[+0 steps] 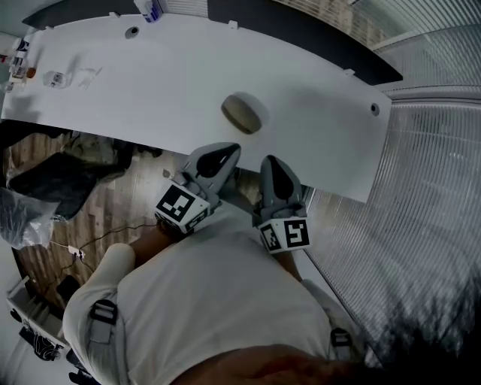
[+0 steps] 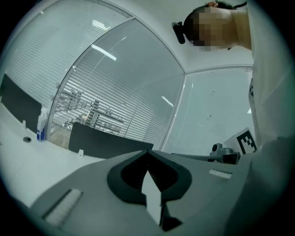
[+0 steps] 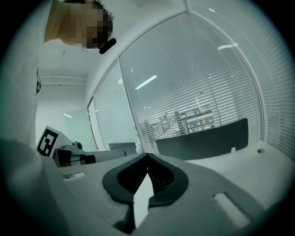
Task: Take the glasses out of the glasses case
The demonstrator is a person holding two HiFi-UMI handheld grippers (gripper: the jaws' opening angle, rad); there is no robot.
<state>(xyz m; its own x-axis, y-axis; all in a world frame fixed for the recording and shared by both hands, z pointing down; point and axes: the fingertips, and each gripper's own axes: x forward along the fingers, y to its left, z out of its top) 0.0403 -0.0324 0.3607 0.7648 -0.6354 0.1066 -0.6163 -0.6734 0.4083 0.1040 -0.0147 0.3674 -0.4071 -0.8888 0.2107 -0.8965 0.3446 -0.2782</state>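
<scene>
The glasses case (image 1: 242, 113), a beige oval, lies closed on the white table (image 1: 150, 90), right of its middle and close to the near edge. Both grippers hang in front of the person's chest, just short of that edge and below the case in the head view. My left gripper (image 1: 225, 155) (image 2: 148, 153) is shut with nothing between its jaws. My right gripper (image 1: 272, 165) (image 3: 147, 157) is beside it, also shut and empty. Neither touches the case. Both gripper views look level across the table and do not show the case.
A bottle with a blue label (image 1: 150, 9) (image 2: 41, 129) stands at the table's far edge by a dark partition (image 2: 106, 140). Small items (image 1: 52, 77) lie at the far left. A glass wall with blinds (image 1: 436, 188) runs along the right. Bags and cables (image 1: 52, 180) lie on the floor.
</scene>
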